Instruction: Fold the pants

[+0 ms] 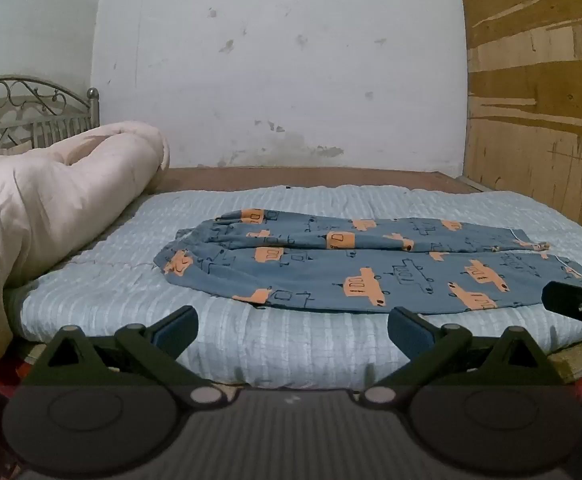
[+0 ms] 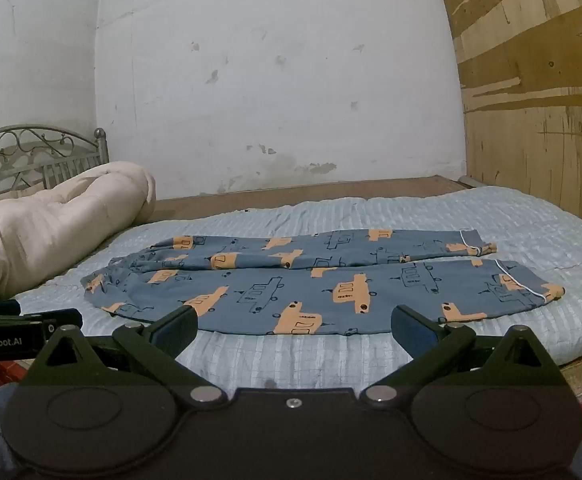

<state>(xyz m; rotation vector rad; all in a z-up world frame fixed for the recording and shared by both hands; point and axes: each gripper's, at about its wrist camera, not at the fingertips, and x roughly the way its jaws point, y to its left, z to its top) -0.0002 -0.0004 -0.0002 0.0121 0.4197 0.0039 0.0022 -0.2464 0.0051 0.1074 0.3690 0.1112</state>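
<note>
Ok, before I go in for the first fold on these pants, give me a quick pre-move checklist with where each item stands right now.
1. Left gripper open, holding nothing: ok.
2. Right gripper open, holding nothing: ok.
3. Pants spread lengthwise on the quilt, legs side by side: ok.
4. Fabric flat: not ok, bunched at the waist.
5. Both cuffs visible for a grab, near cuff: ok.
6. Comforter apart from the pants: ok.
</note>
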